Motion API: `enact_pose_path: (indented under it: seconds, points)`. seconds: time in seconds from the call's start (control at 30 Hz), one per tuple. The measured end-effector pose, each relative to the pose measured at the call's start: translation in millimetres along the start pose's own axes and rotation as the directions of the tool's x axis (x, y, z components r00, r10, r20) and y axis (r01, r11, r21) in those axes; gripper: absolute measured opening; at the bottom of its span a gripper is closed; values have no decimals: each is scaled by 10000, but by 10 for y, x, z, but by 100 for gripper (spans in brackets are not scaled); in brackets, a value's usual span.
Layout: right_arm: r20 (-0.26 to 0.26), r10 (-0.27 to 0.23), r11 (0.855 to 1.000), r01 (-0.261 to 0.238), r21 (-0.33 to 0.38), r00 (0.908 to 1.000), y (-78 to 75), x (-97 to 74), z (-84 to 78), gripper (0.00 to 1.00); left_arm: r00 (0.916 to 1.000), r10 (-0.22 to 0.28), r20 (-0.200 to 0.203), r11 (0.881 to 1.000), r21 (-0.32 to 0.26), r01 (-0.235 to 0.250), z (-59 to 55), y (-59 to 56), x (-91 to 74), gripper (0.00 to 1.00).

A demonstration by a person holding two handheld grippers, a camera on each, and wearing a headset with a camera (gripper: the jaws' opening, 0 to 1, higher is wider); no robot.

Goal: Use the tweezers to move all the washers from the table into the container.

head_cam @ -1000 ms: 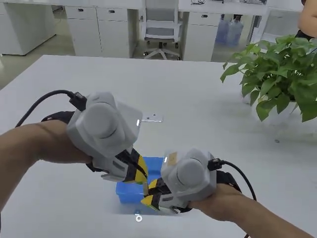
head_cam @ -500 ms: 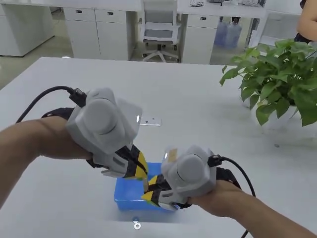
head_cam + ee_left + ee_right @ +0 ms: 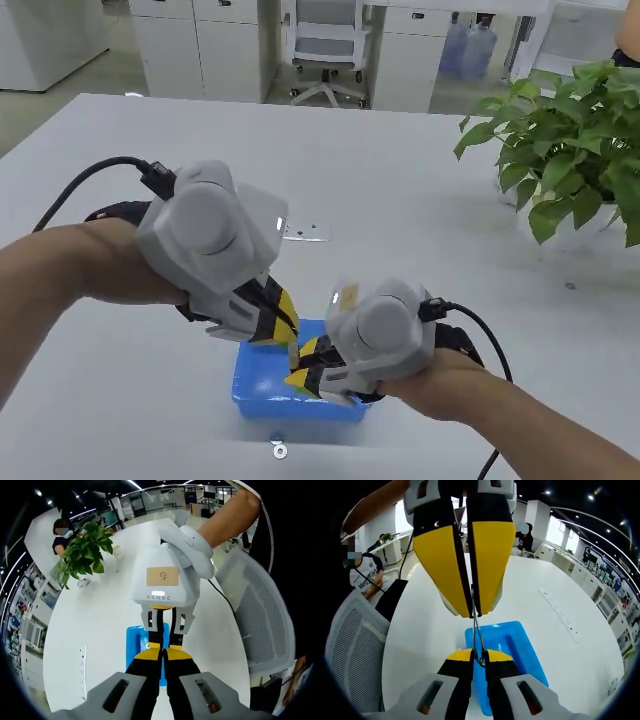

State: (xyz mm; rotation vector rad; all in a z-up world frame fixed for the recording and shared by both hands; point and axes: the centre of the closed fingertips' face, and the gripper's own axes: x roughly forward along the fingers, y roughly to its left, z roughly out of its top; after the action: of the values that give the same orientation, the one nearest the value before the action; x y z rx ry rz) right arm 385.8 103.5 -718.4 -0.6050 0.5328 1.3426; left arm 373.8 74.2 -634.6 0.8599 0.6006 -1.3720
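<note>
My left gripper (image 3: 163, 653) and right gripper (image 3: 473, 656) meet tip to tip above the blue container (image 3: 262, 386), both pairs of jaws closed on the thin tweezers (image 3: 476, 630). The tweezers' arms run pressed close together. Their tips sit between my right jaws, so I cannot tell whether they pinch anything. One washer (image 3: 279, 451) lies on the table (image 3: 420, 220), just beside the container's near edge.
</note>
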Motion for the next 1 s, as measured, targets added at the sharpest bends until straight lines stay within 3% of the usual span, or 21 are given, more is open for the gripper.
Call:
enact_pose_path:
  seconds: [0.53,1.0]
  points:
    - [-37,337,9993,-337,149,9994,-163,307,-98,10,9999,-97,-57,9992,-395,95,-283,180,157,5]
    - [-204,766,9968,-761,230,9969,-232,588,-217,10,9996,-168,-209,9971,-741,152,-543,270,319,5]
